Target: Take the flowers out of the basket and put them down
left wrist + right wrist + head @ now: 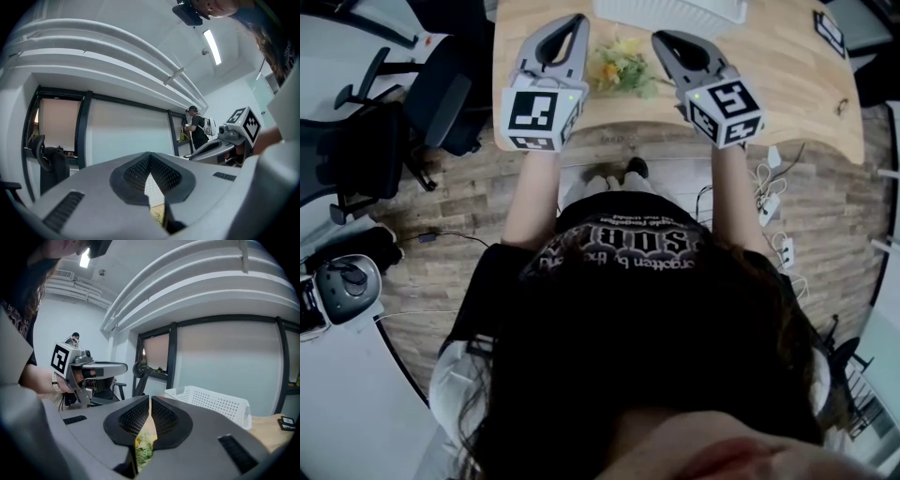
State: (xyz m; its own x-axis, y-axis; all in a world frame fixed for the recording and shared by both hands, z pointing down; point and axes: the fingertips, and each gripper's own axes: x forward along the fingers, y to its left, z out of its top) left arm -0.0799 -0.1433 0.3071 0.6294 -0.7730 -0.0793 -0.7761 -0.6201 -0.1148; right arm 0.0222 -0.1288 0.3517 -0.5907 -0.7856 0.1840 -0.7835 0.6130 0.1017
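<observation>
A small bunch of yellow and green flowers (619,66) lies on the wooden table (787,103) between my two grippers, just in front of the white perforated basket (675,14). My left gripper (577,21) hangs to the left of the flowers with its jaws together and nothing in them. To their right, my right gripper (659,37) is shut too and grips nothing. In the right gripper view the flowers (144,446) show below the shut gripper (150,401), and the basket (211,401) stands to the right. The left gripper view shows a sliver of flowers (158,216) under the left gripper (150,164).
The table's curved front edge runs just below the grippers. Black office chairs (441,89) stand to the left on the wood floor. A black flat item (830,33) lies at the table's far right. Cables and plugs (769,197) lie on the floor. A person (197,129) stands far off.
</observation>
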